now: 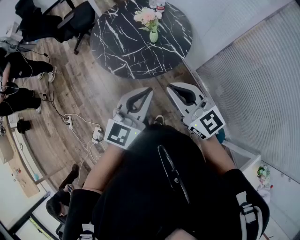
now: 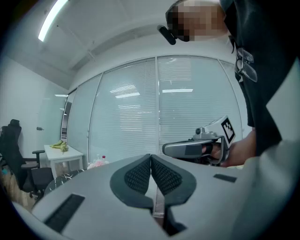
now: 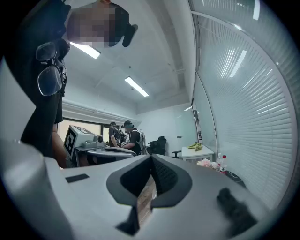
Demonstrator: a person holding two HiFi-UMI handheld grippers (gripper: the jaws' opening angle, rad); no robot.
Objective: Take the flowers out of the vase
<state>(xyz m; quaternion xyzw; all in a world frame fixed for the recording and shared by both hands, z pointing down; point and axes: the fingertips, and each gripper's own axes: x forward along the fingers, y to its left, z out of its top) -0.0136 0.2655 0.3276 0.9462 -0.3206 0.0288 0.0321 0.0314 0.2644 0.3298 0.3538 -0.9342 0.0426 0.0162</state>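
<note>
A pale green vase (image 1: 153, 36) with pink and cream flowers (image 1: 147, 16) stands near the far rim of the round black marble table (image 1: 126, 47). Both grippers are held level close to my body, well short of the table. My left gripper (image 1: 147, 89) is shut with nothing in it; its pads meet in the left gripper view (image 2: 150, 157). My right gripper (image 1: 170, 87) is shut and empty too, as the right gripper view (image 3: 151, 157) shows. The flowers show far off and small in the left gripper view (image 2: 97, 163) and in the right gripper view (image 3: 204, 162).
Bottles (image 1: 157, 4) stand behind the vase. Black office chairs (image 1: 61, 21) sit left of the table, with people (image 1: 18, 70) further left. A power strip and cables (image 1: 77, 123) lie on the wood floor. A blind-covered glass wall (image 1: 253, 79) runs along the right.
</note>
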